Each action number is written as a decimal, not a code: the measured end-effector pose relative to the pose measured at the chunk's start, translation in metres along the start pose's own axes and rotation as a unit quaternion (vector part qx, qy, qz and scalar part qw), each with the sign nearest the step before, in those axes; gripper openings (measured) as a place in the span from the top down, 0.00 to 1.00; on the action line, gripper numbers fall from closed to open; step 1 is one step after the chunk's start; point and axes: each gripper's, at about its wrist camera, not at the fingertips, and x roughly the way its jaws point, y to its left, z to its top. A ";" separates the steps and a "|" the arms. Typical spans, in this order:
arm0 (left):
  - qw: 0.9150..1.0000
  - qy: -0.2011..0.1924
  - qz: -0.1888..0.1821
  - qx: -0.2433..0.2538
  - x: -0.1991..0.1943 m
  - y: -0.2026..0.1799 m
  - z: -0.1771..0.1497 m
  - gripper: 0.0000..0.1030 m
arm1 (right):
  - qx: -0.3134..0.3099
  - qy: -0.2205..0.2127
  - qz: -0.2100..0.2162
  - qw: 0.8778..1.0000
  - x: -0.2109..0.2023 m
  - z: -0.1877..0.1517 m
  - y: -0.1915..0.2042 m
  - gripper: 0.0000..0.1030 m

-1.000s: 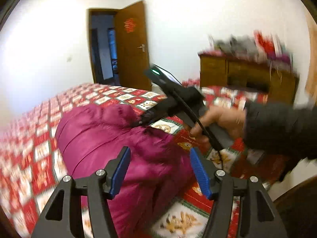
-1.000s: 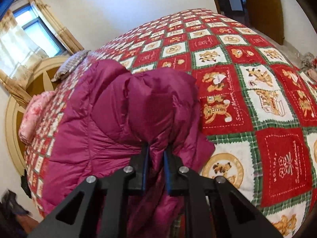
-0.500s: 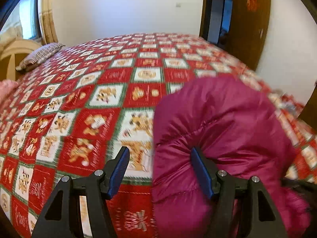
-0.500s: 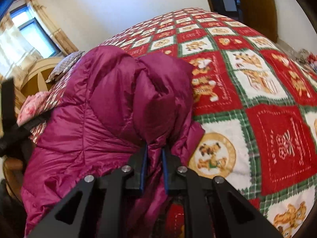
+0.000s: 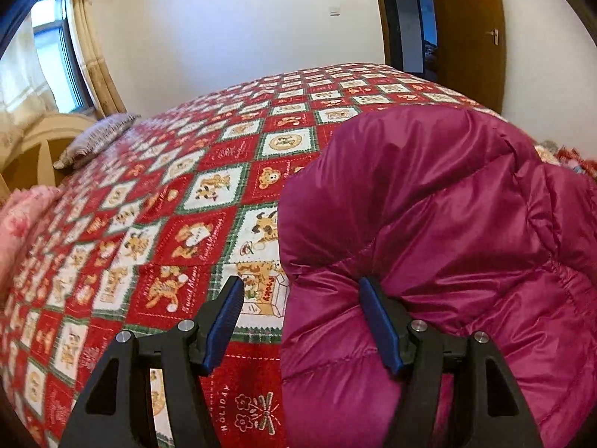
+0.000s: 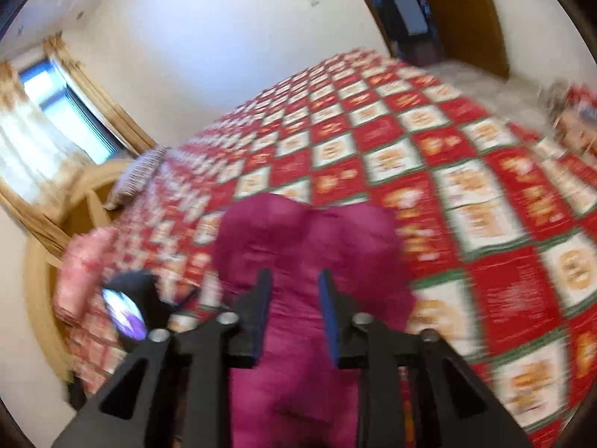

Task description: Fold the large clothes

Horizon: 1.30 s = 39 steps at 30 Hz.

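Left wrist view: my left gripper (image 5: pixel 300 323) is spread wide. The magenta puffer jacket (image 5: pixel 440 231) fills the 3 to 5 o'clock side, bunched up on the red patchwork quilt (image 5: pixel 179 224). My right finger (image 5: pixel 380 330) presses into a fold of the jacket; the left finger (image 5: pixel 224 324) hangs over bare quilt, apart from the fabric. Striped pillow (image 5: pixel 97 140) at 10 o'clock, pink pillow (image 5: pixel 22 220) at 9, brown door (image 5: pixel 470 26) at 1.

Right wrist view, motion-blurred: my right gripper (image 6: pixel 294 317) is parted, with the jacket (image 6: pixel 309 261) between the fingers and running up to centre frame. Can't tell whether the pads actually touch the fabric. The left tool's body with its lit screen (image 6: pixel 128 313) sits at 8 o'clock. Quilt (image 6: pixel 466 171) covers 12 to 4 o'clock, window (image 6: pixel 59 112) at 10.
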 end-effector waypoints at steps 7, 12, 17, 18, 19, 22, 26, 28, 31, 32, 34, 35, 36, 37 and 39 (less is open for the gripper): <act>1.000 0.003 0.008 0.008 -0.002 0.002 -0.002 0.36 | -0.028 0.011 -0.125 0.992 0.077 0.003 0.001 0.84; 1.000 0.008 -0.004 0.010 -0.003 0.000 0.001 0.36 | -0.075 0.002 -0.174 0.982 0.087 -0.019 -0.023 0.89; 0.998 0.002 -0.049 -0.035 -0.022 0.019 0.017 0.37 | -0.130 -0.022 -0.203 0.970 0.093 -0.037 -0.026 0.89; 0.998 -0.010 -0.048 -0.044 -0.029 0.021 0.025 0.37 | -0.132 -0.026 -0.201 0.970 0.093 -0.039 -0.027 0.89; 0.998 -0.018 -0.046 -0.047 -0.032 0.021 0.032 0.37 | -0.129 -0.029 -0.198 0.971 0.093 -0.039 -0.028 0.89; 0.998 -0.012 -0.051 -0.039 -0.022 0.006 0.051 0.36 | -0.121 -0.031 -0.186 0.975 0.093 -0.040 -0.030 0.89; 0.999 0.037 -0.038 -0.005 0.023 -0.022 0.049 0.36 | -0.099 -0.030 -0.170 0.980 0.090 -0.043 -0.040 0.90; 0.998 0.039 -0.043 -0.011 0.029 -0.022 0.045 0.36 | -0.073 -0.024 -0.138 0.988 0.089 -0.041 -0.052 0.90; 0.998 0.042 -0.046 -0.020 0.038 -0.021 0.040 0.36 | -0.051 -0.016 -0.110 0.992 0.091 -0.039 -0.060 0.91; 0.998 0.043 -0.043 -0.020 0.041 -0.022 0.039 0.36 | -0.053 -0.016 -0.112 0.992 0.091 -0.040 -0.058 0.91; 0.998 0.043 -0.034 -0.016 0.045 -0.025 0.037 0.35 | -0.054 -0.015 -0.111 0.992 0.094 -0.039 -0.057 0.91; 0.999 0.042 -0.029 -0.015 0.046 -0.027 0.036 0.35 | -0.048 -0.013 -0.103 0.993 0.094 -0.038 -0.059 0.91; 0.999 0.041 -0.024 -0.012 0.048 -0.029 0.035 0.35 | -0.041 -0.012 -0.094 0.995 0.094 -0.038 -0.063 0.91; 0.999 0.041 -0.020 -0.011 0.049 -0.030 0.035 0.35 | -0.033 -0.012 -0.084 0.996 0.094 -0.037 -0.066 0.91; 0.999 0.040 -0.014 -0.008 0.052 -0.033 0.033 0.35 | -0.015 -0.013 -0.066 0.998 0.093 -0.036 -0.073 0.91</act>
